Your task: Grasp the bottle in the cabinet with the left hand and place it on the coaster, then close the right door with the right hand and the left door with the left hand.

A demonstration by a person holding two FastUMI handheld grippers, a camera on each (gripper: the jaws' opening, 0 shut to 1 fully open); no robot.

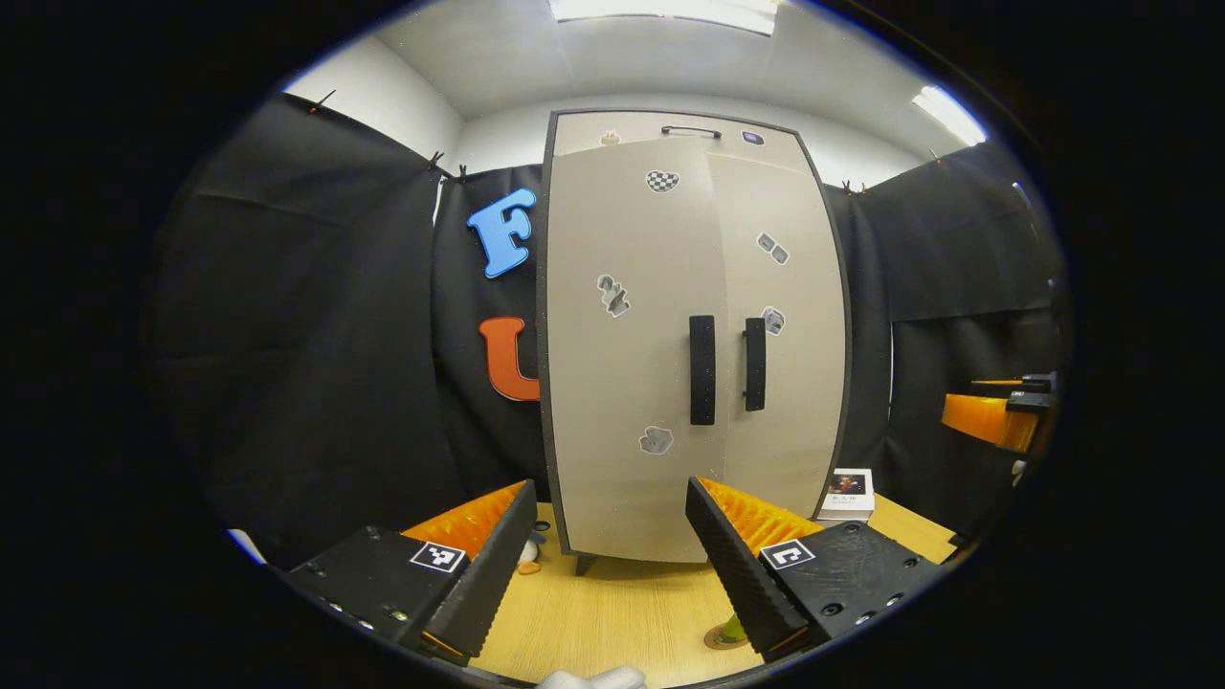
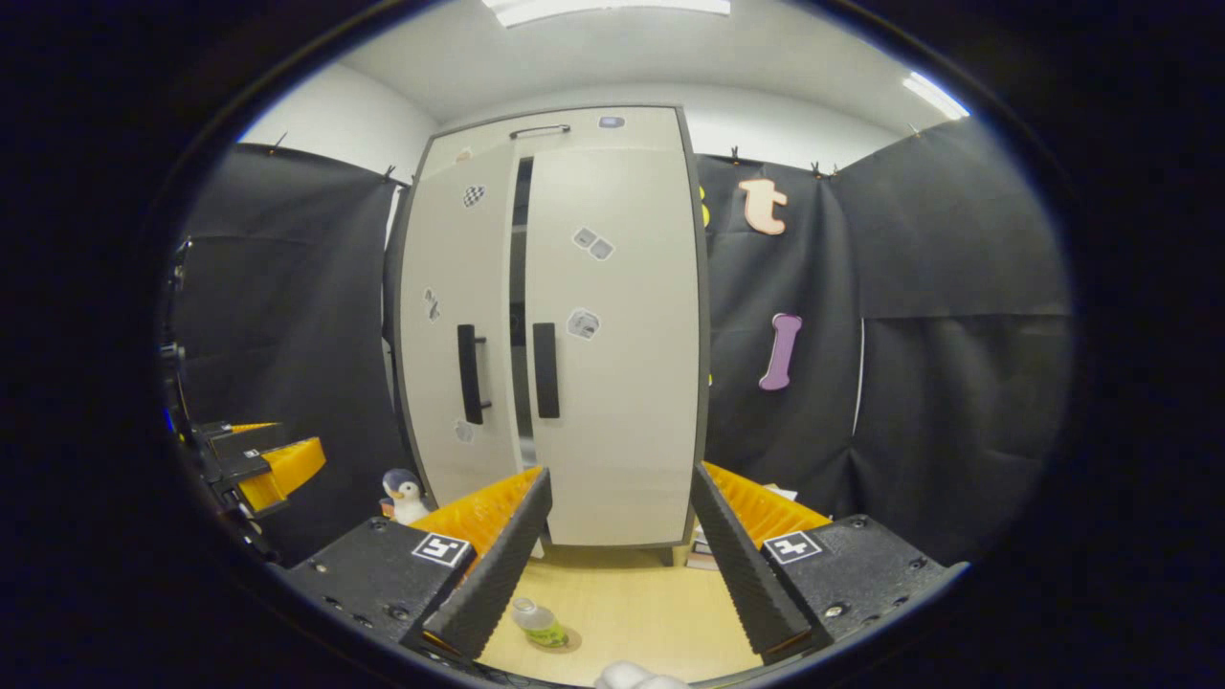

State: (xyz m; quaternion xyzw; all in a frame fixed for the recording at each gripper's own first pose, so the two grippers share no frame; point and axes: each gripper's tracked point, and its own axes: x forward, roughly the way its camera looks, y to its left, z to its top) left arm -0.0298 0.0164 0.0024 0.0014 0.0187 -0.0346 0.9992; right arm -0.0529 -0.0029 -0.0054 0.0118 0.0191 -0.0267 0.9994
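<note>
1. The left gripper (image 1: 603,565) is hanging spread wide and holding nothing, facing the cabinet (image 1: 622,459) head-on; the right gripper (image 2: 617,565) is likewise spread and gripping nothing.
2. The bottle (image 2: 538,622) is already standing on the coaster (image 2: 567,639) on the wooden table (image 2: 632,612), just below and ahead of the right gripper's left finger. It looks like a small clear plastic bottle, so I am judging it light, smooth and easy to knock over.
3. The right door (image 2: 612,383) is appearing flush with the frame. The left door (image 2: 450,354) is standing slightly ajar, a dark gap showing between the two.
4. That door looks stiff and flat, swinging on its hinge; pushing the panel near the left handle (image 1: 701,368), far from the hinge, should need the least force.
5. Ahead of the left gripper the tabletop is offering room. A toy penguin (image 2: 406,498) is sitting at the cabinet's left foot, near the door's swing, and a small book (image 1: 848,493) is lying to the right.
</note>
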